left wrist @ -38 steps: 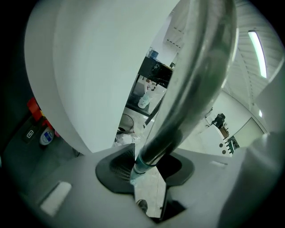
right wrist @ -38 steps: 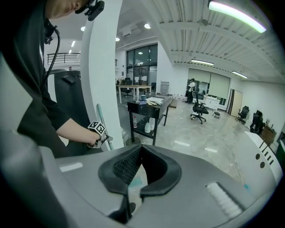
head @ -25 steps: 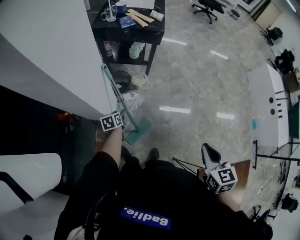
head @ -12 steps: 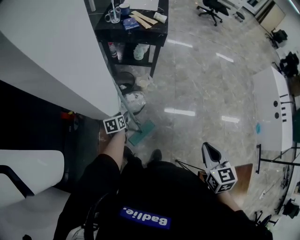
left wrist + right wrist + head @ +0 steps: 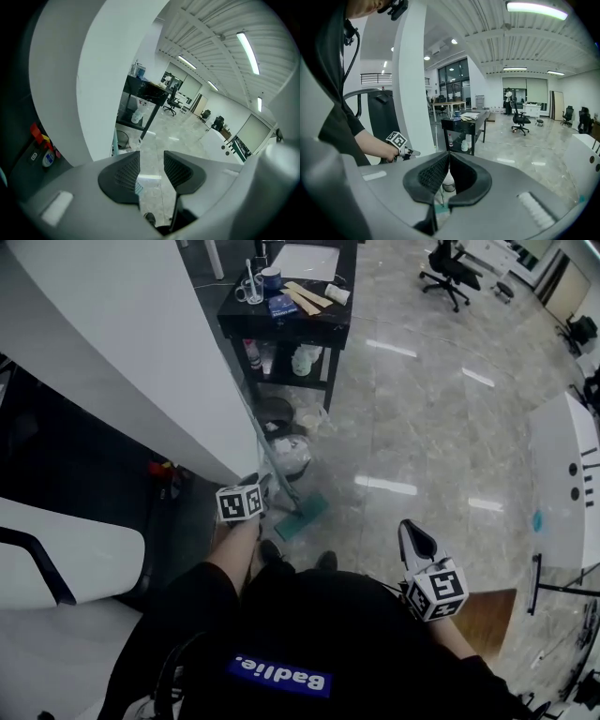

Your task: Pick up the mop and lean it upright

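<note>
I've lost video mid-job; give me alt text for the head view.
A teal-headed mop stands on the floor, leaning against the white wall. The left hand-held gripper sits beside it, its open jaws having just closed a little with nothing between them. The right hand-held gripper hangs shut, well apart.

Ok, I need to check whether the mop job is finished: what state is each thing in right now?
mop: stands tilted, head on the floor, handle against the white wall, no gripper on it.
left gripper: open, jaws have just been closing a little, nothing between them.
right gripper: shut, empty.
mug: upright on the black cart.
</note>
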